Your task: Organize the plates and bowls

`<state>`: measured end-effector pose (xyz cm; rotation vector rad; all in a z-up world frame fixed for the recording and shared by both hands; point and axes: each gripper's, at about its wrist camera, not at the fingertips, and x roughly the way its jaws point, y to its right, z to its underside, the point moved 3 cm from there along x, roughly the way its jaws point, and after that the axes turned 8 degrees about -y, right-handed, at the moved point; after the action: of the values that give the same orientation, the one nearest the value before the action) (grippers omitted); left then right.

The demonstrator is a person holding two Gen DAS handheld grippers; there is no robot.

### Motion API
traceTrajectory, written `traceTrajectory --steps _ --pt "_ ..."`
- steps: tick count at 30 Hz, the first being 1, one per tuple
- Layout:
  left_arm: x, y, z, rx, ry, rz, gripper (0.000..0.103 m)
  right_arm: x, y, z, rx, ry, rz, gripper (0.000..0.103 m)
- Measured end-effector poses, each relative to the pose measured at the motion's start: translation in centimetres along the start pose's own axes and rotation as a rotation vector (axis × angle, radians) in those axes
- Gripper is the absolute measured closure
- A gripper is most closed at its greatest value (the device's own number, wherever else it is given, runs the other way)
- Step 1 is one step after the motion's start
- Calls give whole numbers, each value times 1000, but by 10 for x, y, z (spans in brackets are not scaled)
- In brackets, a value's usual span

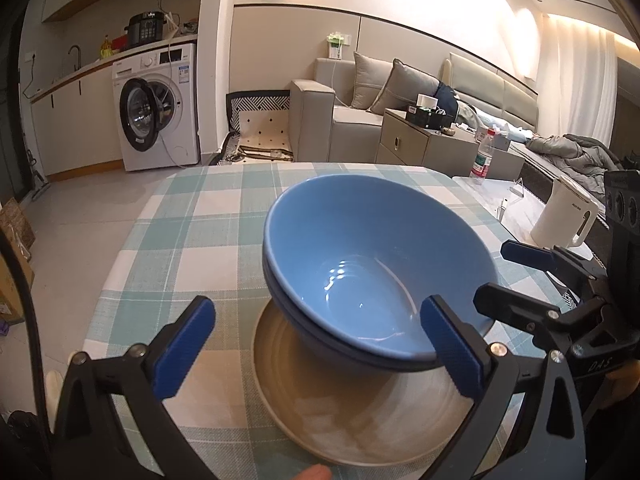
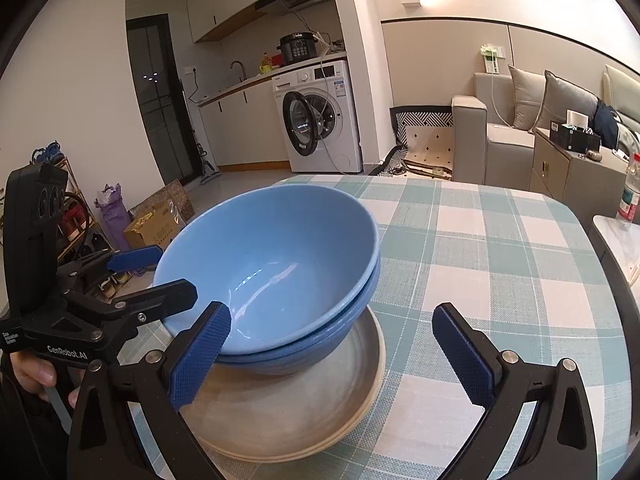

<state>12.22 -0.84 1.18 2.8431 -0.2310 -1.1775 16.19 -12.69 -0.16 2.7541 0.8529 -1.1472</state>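
Bowls (image 1: 372, 264) nested on stacked plates (image 1: 360, 420) for compactness; left gripper (image 1: 316, 352) and right gripper (image 2: 340, 356) wide, holding nothing.

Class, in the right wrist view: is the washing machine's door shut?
No, the washing machine door hangs open, swung out from the drum.

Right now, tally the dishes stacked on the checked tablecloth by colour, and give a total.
Blue ceramic bowls, nested one inside the other: 2
Beige round plates, stacked under the bowls: 2, going by the two rims seen from the right wrist view
Total: 4
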Motion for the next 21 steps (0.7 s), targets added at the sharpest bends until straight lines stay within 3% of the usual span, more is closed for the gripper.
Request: traceTrajectory --steps 9,14,21 --pt "-25 -7 19 -18 92 -14 0 -22 1 17 -41 70 5 1" --pt "-35 -11 31 12 134 -67 0 -34 1 31 -61 96 11 1" --pt "-50 -9 50 53 197 -83 0 -42 3 54 -54 110 25 1"
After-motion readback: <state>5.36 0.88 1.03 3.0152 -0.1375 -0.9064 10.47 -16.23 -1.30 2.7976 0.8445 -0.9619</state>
